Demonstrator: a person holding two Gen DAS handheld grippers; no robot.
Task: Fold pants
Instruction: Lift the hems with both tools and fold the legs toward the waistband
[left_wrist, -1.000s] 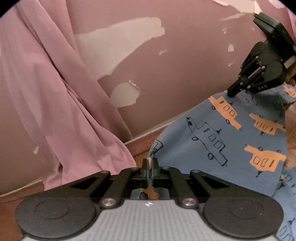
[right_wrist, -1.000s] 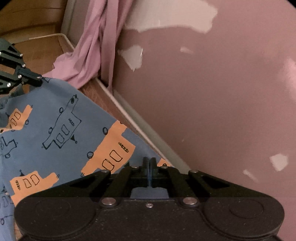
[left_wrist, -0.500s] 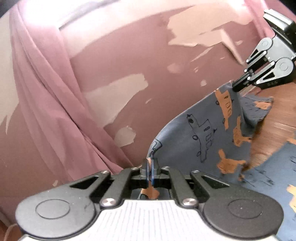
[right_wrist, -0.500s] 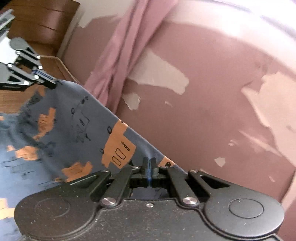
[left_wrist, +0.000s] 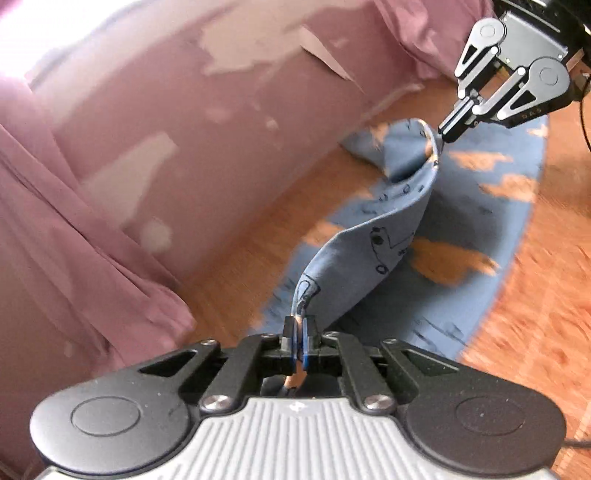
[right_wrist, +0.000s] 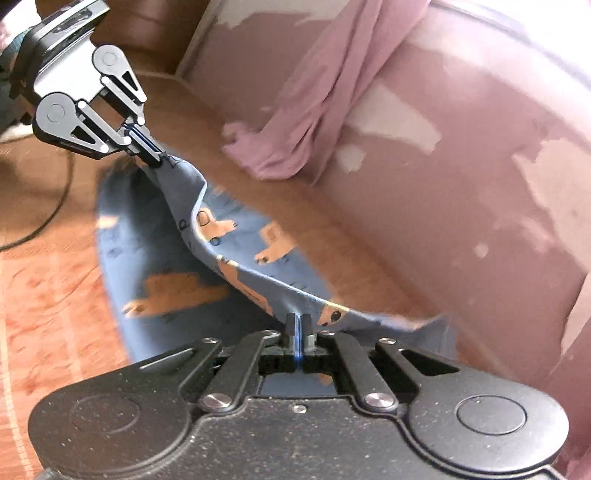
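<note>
The blue pants (left_wrist: 373, 240) with orange and black vehicle prints hang in a slack band between both grippers, while the lower part (right_wrist: 162, 280) lies on the wooden floor. My left gripper (left_wrist: 300, 325) is shut on one corner of the edge. In the right wrist view that same left gripper (right_wrist: 153, 157) pinches the far corner at upper left. My right gripper (right_wrist: 299, 325) is shut on the other corner, and it appears in the left wrist view as the right gripper (left_wrist: 448, 133) at upper right.
A pink wall (left_wrist: 184, 129) with peeled patches runs behind the wooden floor (left_wrist: 236, 258). A mauve curtain (left_wrist: 66, 240) hangs to the floor, also the curtain (right_wrist: 314, 107) in the right wrist view. A black cable (right_wrist: 44, 218) lies on the floor at left.
Both grippers have tilted downward and carried the held edge forward over the rest of the pants; the floor and the lower fabric now fill the views, where the wall did before.
</note>
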